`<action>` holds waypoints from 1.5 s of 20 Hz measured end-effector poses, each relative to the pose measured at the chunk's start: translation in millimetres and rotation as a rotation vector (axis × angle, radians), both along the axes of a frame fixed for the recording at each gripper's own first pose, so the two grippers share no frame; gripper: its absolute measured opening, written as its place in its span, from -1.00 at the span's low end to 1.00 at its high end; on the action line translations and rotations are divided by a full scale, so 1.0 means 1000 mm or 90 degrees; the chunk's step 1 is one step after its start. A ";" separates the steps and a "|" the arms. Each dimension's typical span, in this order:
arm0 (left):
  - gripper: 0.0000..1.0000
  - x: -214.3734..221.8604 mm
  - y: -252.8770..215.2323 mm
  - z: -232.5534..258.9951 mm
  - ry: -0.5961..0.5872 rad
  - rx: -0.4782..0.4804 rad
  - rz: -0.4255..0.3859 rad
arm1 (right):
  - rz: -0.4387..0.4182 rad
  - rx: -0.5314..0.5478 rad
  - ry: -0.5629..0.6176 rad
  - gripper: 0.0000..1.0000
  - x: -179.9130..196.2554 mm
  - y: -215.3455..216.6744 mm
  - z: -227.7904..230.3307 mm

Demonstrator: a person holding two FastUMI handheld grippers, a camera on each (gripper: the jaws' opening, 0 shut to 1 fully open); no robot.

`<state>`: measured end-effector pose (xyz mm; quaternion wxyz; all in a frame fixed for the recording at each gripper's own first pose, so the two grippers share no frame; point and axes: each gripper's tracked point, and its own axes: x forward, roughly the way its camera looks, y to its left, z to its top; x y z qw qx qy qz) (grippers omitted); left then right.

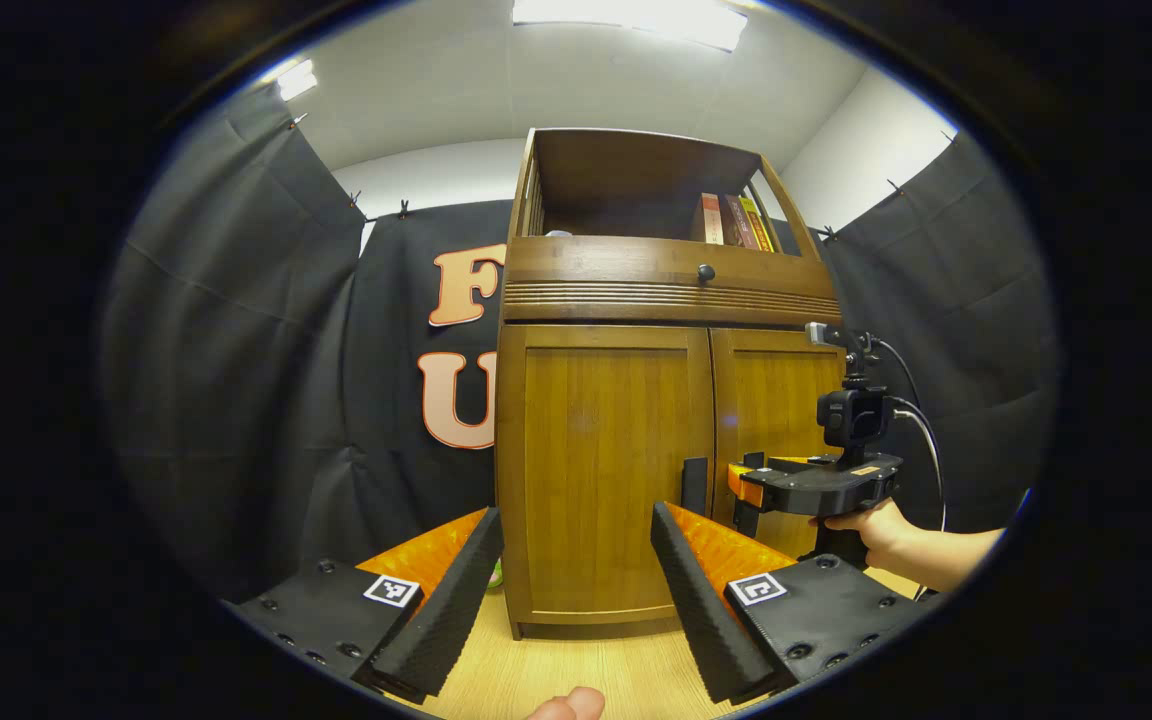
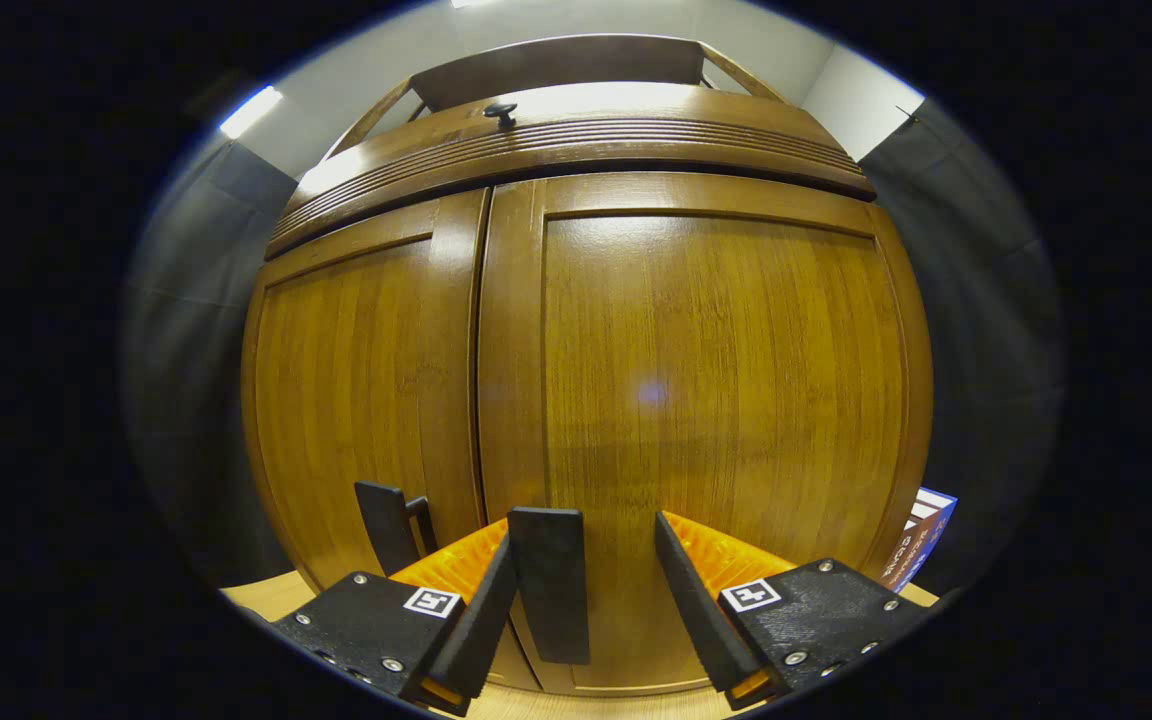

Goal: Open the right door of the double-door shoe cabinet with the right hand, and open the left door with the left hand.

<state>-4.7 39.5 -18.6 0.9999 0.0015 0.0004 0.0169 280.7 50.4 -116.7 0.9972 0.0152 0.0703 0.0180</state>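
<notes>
Cabinet (image 1: 636, 400) is standing dead ahead in the left gripper view, on a wood floor (image 1: 576, 680), both doors shut. Left door (image 1: 601, 470) is filling the space between the left tool (image 1: 576, 560) fingers, which are spread wide and holding nothing, well short of the wood. Left door's handle (image 1: 694, 485) is sitting near the centre seam. Right tool (image 1: 751, 490) is sitting farther off at the right door (image 1: 776, 420), a hand (image 1: 861, 522) gripping it. Drawer knob (image 1: 705, 272) is above, books (image 1: 731, 220) on the open top shelf.

In the right gripper view the right tool (image 2: 581, 590) is hovering close to the right door (image 2: 716, 400), fingers apart and not clamped. The right handle (image 2: 548, 580) is sitting between them, just beside the left finger; contact I can't confirm. Left handle (image 2: 386, 525) is showing past the seam.

Risk, my read: closing off-centre would let the handle slip out, or the pull would drag the cabinet — the bar is narrow and hugging one finger. A straight pull against the hinge arc could also twist the grip loose.

Count — two doors, two handles, one knob, two tools.
</notes>
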 end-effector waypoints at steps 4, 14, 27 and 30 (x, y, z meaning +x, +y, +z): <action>0.94 0.000 -0.003 -0.001 -0.001 0.006 -0.001 | 0.015 0.008 0.008 -0.05 0.001 0.012 -0.004; 0.90 -0.006 -0.007 -0.004 -0.005 0.016 -0.001 | 0.064 0.022 0.015 -0.55 -0.026 0.014 -0.001; 0.96 -0.017 -0.027 -0.003 -0.006 0.011 -0.016 | 0.103 0.027 -0.001 -0.41 -0.174 -0.059 0.034; 0.93 -0.020 -0.036 0.000 -0.012 0.010 -0.028 | 0.079 0.005 0.003 -0.41 -0.197 -0.088 0.039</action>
